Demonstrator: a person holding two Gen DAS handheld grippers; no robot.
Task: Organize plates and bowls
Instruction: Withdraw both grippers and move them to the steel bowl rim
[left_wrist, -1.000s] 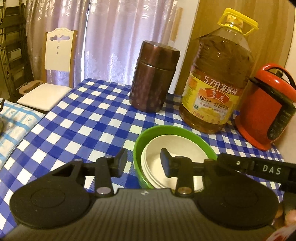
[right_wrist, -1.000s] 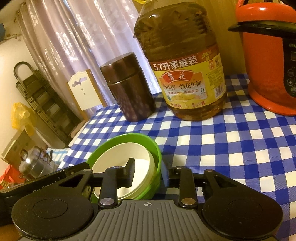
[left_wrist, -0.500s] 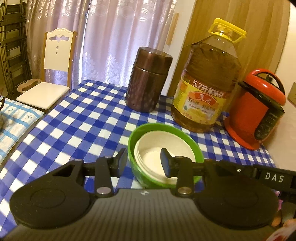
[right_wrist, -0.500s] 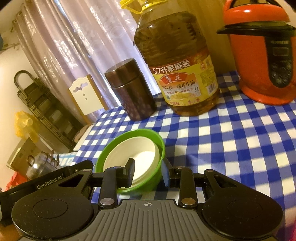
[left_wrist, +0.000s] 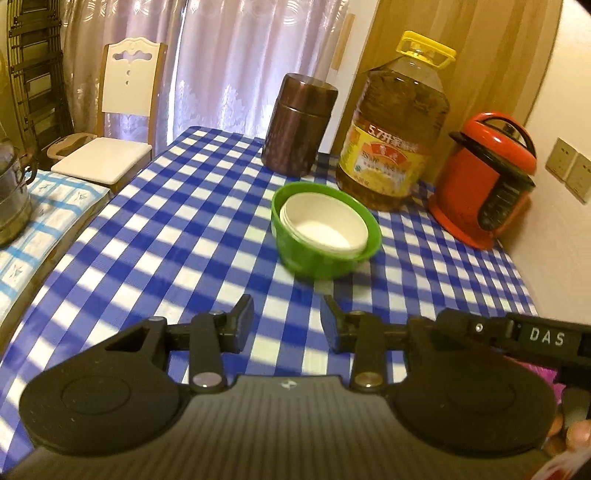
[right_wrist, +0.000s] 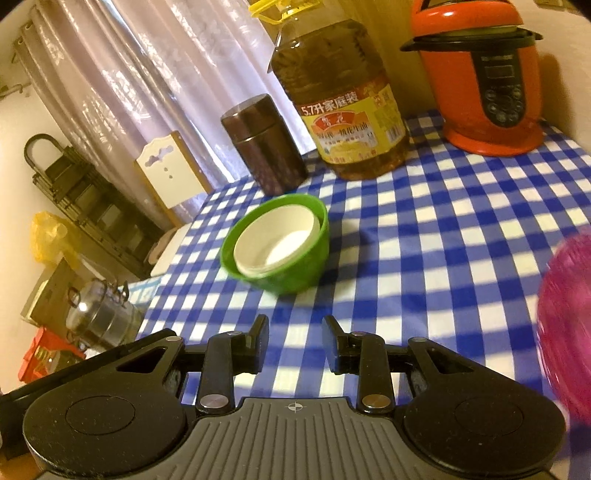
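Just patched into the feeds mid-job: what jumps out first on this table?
The green bowl with white bowls nested inside sits mid-table on the blue checked tablecloth. Behind it stand a big oil bottle, a brown canister to its left and a red cooker to its right. Both the left hand-held gripper and right hand-held gripper are open and empty, short of the bowls; something blurred and pink shows at the right view's edge.
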